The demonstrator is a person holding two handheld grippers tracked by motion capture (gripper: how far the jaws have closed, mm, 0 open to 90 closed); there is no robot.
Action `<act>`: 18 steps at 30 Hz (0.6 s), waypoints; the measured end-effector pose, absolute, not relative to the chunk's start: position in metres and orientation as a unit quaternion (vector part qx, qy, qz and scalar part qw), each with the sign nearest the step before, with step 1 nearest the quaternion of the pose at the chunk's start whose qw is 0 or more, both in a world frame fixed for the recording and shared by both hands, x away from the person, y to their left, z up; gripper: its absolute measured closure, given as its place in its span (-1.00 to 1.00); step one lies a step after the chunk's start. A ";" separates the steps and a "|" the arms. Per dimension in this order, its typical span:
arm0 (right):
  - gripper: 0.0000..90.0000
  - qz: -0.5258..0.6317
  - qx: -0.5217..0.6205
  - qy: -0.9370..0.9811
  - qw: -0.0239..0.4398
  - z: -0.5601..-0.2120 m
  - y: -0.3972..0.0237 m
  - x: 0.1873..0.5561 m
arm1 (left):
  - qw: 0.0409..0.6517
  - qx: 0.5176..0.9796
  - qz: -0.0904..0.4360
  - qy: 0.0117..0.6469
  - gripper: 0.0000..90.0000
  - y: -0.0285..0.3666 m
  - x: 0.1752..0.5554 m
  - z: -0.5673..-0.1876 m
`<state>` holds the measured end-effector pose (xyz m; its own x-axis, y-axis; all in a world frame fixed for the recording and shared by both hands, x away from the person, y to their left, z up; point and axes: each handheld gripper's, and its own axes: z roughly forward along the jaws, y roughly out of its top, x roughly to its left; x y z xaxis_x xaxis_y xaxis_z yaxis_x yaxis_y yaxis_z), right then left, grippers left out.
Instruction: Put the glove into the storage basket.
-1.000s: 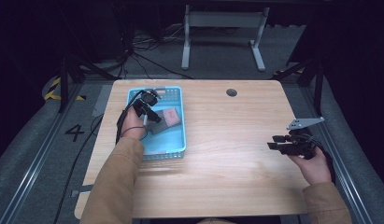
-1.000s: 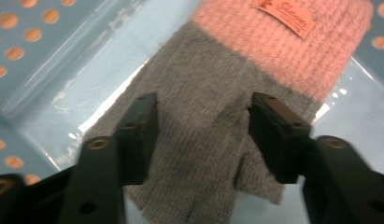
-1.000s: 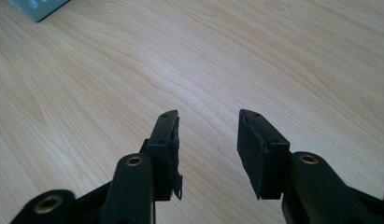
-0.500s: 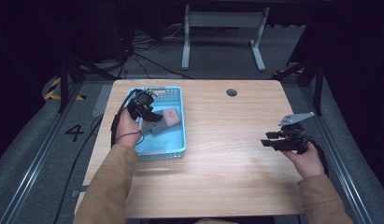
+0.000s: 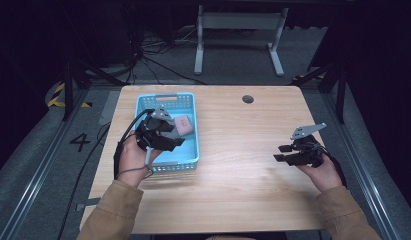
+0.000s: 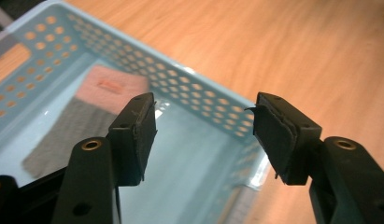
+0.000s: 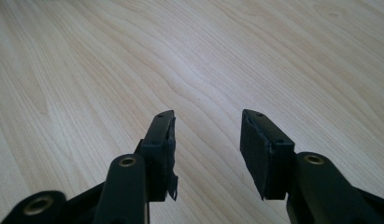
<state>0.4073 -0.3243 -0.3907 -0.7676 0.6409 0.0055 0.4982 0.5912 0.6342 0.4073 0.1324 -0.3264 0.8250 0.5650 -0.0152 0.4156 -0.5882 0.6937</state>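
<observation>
Your left tool hangs over the light blue basket, above its middle, with your left hand behind it at the basket's near-left corner and your forearm coming up from the bottom edge. In the left gripper view its jaws stand wide apart with nothing between them; they point down across the basket floor toward the perforated wall. A pink-and-grey sponge lies flat on the basket floor just beyond the left jaw, pink face away from you, grey part nearer.

Your right tool sits low over the right half of the surface, held in your right hand, tips aimed left toward the middle. In the right gripper view its jaws are parted by a moderate gap, empty, above bare wood grain.

The surface is a pale wooden top with a round cable hole near its far edge. The basket stands on the left half, its long side running away from you, its far end close to the far edge. Around the surface the room is dark: grey floor, cables trailing behind, a white stand frame farther back, and a painted numeral 4 on the floor at left.

Between the basket's right wall and your right tool the wood lies open. The near strip in front of the basket is open too.
</observation>
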 end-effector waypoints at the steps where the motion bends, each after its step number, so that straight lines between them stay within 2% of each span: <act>1: 0.23 0.317 0.323 0.885 0.111 -0.392 -0.324 0.408 | 0.363 0.886 0.099 0.270 -0.13 0.131 0.403 -0.328; 10: 0.25 0.312 0.330 0.886 0.094 -0.403 -0.324 0.409 | 0.379 0.891 0.077 0.237 -0.16 0.126 0.365 -0.352; 18: 0.21 0.309 0.337 0.884 0.097 -0.412 -0.326 0.409 | 0.389 0.892 0.060 0.222 -0.22 0.130 0.345 -0.393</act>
